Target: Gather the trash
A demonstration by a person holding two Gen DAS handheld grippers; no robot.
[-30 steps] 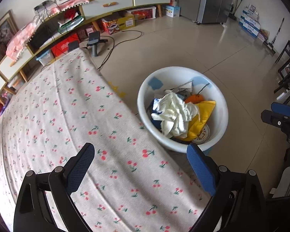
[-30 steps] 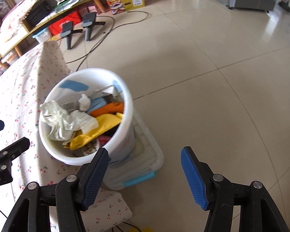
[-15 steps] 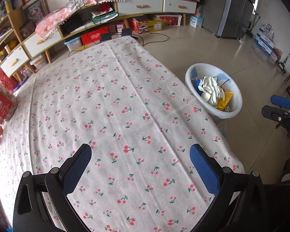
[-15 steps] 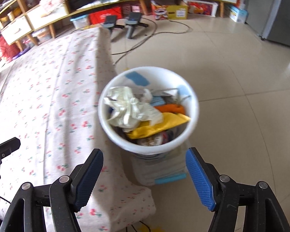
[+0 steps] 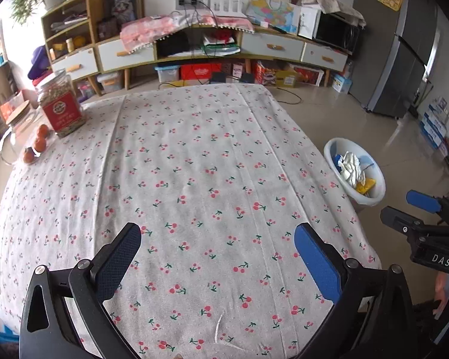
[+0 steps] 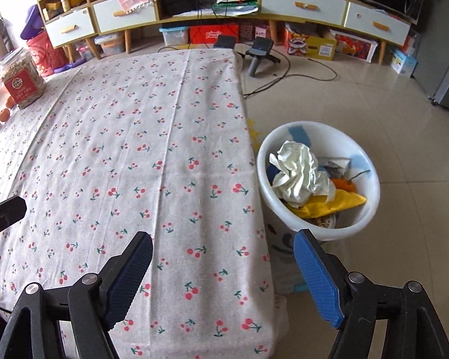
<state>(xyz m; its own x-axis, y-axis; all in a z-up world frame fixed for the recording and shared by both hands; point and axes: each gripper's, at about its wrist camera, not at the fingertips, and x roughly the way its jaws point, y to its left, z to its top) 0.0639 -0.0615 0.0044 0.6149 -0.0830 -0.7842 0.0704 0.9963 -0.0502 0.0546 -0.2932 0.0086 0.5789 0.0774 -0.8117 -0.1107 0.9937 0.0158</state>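
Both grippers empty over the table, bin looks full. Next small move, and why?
Probably hold both grippers parked, or pan for leftovers. The left gripper and right gripper are open and empty, the cherry-print tablecloth shows no loose trash, and crumpled paper already sits in the white bin. Only a jar and small orange fruits remain at the far left.

Ahead of both grippers spreads a table under a white cherry-print tablecloth (image 5: 194,164). Beyond its far edge a long low wooden sideboard with white drawers (image 5: 272,46) runs along the pale wall, boxes tucked beneath it. Glossy beige floor tiles (image 6: 359,89) stretch off to the right, toward a tall grey refrigerator (image 5: 404,59). Far left, bright daylight washes over open wooden shelves (image 5: 66,30).
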